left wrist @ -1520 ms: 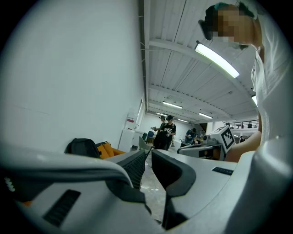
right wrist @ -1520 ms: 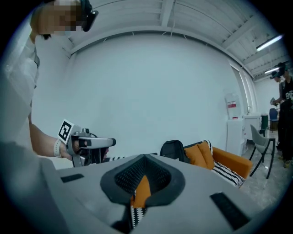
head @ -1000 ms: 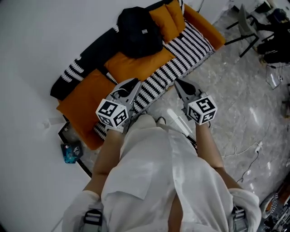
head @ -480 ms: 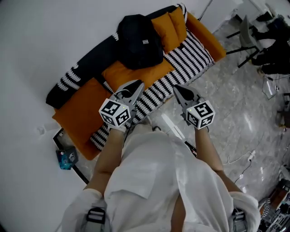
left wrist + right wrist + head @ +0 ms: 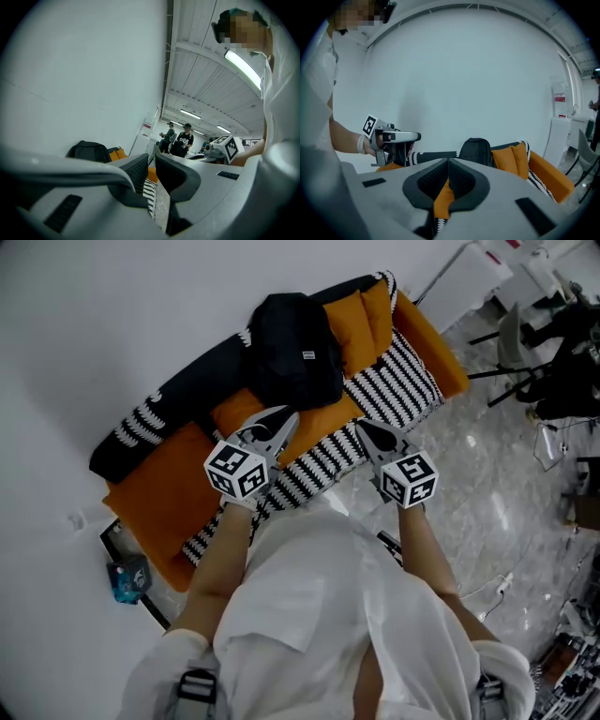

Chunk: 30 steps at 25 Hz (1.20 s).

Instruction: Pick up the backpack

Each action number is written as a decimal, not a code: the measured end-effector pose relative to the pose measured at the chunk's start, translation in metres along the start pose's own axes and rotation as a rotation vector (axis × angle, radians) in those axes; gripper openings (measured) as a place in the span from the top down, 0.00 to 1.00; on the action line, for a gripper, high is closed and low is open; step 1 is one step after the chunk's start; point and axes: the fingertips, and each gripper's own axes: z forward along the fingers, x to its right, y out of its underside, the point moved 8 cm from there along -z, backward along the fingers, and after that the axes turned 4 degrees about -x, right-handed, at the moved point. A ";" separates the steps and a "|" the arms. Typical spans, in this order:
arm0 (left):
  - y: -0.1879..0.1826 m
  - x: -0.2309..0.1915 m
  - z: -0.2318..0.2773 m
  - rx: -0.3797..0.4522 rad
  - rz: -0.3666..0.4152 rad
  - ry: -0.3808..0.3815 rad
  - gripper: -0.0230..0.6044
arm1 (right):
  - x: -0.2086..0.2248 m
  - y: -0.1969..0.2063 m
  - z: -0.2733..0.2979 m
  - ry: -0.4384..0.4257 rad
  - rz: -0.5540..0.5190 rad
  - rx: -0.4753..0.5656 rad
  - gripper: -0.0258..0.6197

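Step in hand: the approach, by my reading. Neither tool has reached the backpack (image 5: 292,348), and nothing is lifted yet.
Backpack's place: on the seat of the sofa (image 5: 434,341), propped against the backrest, with orange cushions (image 5: 161,482) on both sides. It sits beyond both gripper tips and is well apart from them.
Left gripper (image 5: 289,413): jaws drawn all but together, with only a sliver of gap and nothing in it. It is held out over the sofa's front edge.
Right gripper (image 5: 362,426): clenched tight on nothing, beside the left one and aimed at the same stretch of sofa.
Next move calls for: closing the remaining distance and spreading at least one pair of jaws first. A top handle or a strap would probably be the best hold, but no view shows one clearly enough to pick.
Backpack, make: black, matte, soft-sided fabric with a rounded dome-like top. A small pale label shows on its face. It looks slack rather than stuffed, so it may sag when raised.
Sofa: orange upholstery with plump, square-edged cushions.
Throw (image 5: 398,381): bold black-and-white stripes, draped over the seat and down the front. It could snag a jaw that comes in low.
Floor (image 5: 511,479): pale and glossy with stone-like veining — thin cables trail across it.
Wall: plain, white, featureless.
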 end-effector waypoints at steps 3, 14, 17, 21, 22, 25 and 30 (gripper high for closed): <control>-0.006 -0.016 0.002 -0.008 0.008 -0.003 0.86 | 0.006 -0.004 0.017 0.001 -0.002 -0.010 0.93; -0.001 -0.071 0.015 -0.026 -0.041 -0.109 0.86 | 0.037 -0.013 0.091 -0.102 -0.048 -0.100 0.93; 0.000 -0.089 0.026 -0.030 -0.056 -0.158 0.86 | 0.054 -0.023 0.114 -0.140 -0.076 -0.109 0.93; 0.000 -0.108 0.046 -0.043 -0.083 -0.214 0.86 | 0.080 -0.032 0.141 -0.178 -0.091 -0.132 0.93; 0.000 -0.113 0.052 -0.045 -0.090 -0.225 0.86 | 0.086 -0.034 0.148 -0.187 -0.092 -0.136 0.93; -0.001 -0.124 0.069 -0.049 -0.112 -0.251 0.86 | 0.105 -0.038 0.164 -0.205 -0.097 -0.147 0.93; -0.003 -0.143 0.096 -0.070 -0.134 -0.279 0.86 | 0.136 -0.044 0.193 -0.224 -0.091 -0.156 0.93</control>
